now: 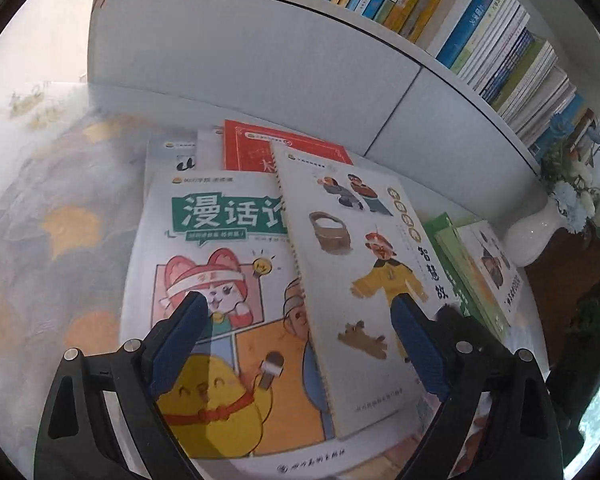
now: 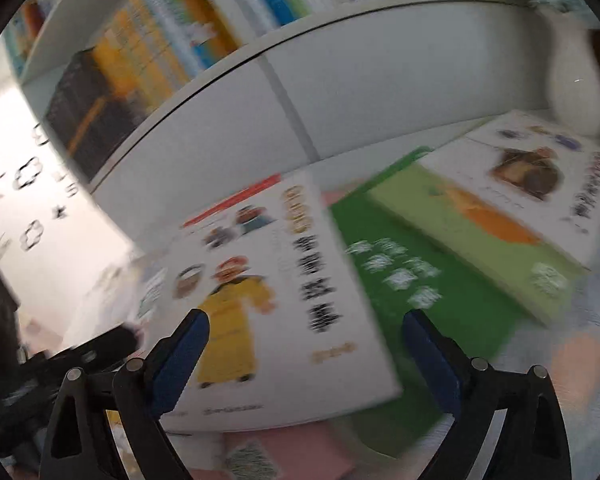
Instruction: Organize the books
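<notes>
Several picture books lie on the table. A white book with a yellow-robed figure (image 1: pixel 352 272) lies tilted on a large cartoon book with a green title (image 1: pixel 216 264). A red book (image 1: pixel 260 148) lies behind them. My left gripper (image 1: pixel 300 312) is open above these two books, touching neither. In the blurred right wrist view the same white book (image 2: pixel 276 304) lies between my right gripper's (image 2: pixel 306 328) open fingers. A dark green book (image 2: pixel 412 280), a light green book (image 2: pixel 472 232) and another white book (image 2: pixel 540 168) lie to its right.
A white shelf unit (image 1: pixel 260 52) with a row of upright books (image 1: pixel 480 28) stands behind the table. A white vase (image 1: pixel 536 232) with blue flowers stands at the right. The patterned tablecloth (image 1: pixel 60 220) lies to the left. A pink book (image 2: pixel 300 452) lies near the front.
</notes>
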`<state>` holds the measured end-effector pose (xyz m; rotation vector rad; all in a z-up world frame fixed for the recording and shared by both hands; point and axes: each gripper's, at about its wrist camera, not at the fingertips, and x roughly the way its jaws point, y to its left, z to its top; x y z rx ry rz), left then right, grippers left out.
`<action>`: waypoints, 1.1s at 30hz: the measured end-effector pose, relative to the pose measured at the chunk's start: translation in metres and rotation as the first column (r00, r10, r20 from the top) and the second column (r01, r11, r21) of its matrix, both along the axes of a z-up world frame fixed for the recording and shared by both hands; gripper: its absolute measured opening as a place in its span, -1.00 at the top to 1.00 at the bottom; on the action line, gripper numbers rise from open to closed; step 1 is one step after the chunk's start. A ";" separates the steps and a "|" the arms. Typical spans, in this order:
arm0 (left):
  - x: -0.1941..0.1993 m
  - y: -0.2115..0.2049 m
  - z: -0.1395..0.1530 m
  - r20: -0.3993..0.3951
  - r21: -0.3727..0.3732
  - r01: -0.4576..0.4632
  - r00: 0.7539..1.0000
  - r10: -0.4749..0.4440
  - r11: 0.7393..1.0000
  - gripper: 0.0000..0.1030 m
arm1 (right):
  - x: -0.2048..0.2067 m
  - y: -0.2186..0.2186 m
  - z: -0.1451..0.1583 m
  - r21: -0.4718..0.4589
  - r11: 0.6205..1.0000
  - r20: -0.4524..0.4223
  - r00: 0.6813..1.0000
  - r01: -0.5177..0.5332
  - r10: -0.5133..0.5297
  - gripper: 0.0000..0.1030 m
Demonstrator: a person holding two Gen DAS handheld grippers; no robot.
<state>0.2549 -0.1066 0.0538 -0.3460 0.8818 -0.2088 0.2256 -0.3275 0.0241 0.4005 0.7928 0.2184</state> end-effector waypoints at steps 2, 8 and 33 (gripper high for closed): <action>0.001 -0.004 0.001 -0.002 -0.026 0.016 1.000 -0.016 1.000 -0.77 | 0.000 0.013 0.000 -0.059 0.996 0.014 0.998 -0.068 0.069 -0.92; -0.004 -0.023 0.002 -0.006 0.066 0.079 0.997 -0.079 0.995 -0.79 | -0.012 0.041 0.003 -0.106 0.976 0.016 0.982 -0.188 0.191 -0.75; -0.205 0.100 -0.013 -0.379 0.073 0.300 0.891 -0.252 0.951 -0.79 | -0.224 0.123 0.005 -0.095 0.919 -0.273 0.898 -0.383 0.346 -0.62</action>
